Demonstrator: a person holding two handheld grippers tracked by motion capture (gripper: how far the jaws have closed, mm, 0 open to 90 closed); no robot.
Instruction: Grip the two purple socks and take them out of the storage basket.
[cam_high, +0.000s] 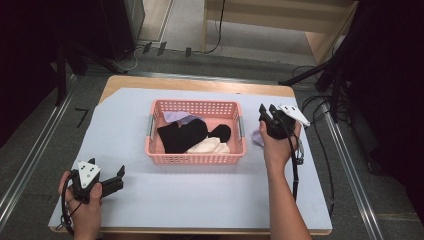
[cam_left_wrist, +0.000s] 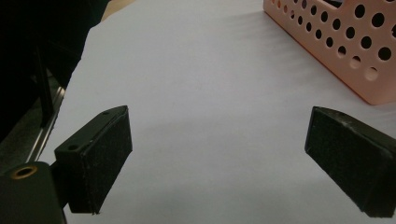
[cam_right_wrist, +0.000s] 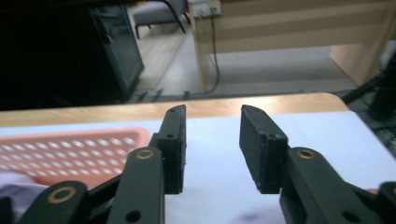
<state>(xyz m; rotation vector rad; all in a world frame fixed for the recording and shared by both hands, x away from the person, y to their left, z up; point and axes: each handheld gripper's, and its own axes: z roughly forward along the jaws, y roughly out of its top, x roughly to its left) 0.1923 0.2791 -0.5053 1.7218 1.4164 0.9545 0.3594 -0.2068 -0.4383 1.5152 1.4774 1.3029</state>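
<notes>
A small lilac piece of cloth (cam_high: 257, 137) lies on the pale sheet covering the table (cam_high: 200, 200), just outside the right end of the pink perforated plastic basket (cam_high: 195, 159) and right beside my right hand. My right tool (cam_high: 266, 111) hovers just above it, pointing away from me toward the far edge of the table; in the right gripper view its jaws stand slightly parted with nothing between them, and a blur of lilac shows at the bottom edge. Inside the basket already lie a black garment (cam_high: 182, 135), a cream one (cam_high: 210, 146) toward the near wall, and another lilac piece (cam_high: 176, 117) in the far left corner. I judge the gathering of clothes into the basket to be mostly done, with this one loose cloth left to pick up and drop in. My left tool (cam_high: 119, 176) rests low near the table's front left corner, well apart from the basket, jaws wide open and empty over bare sheet.
</notes>
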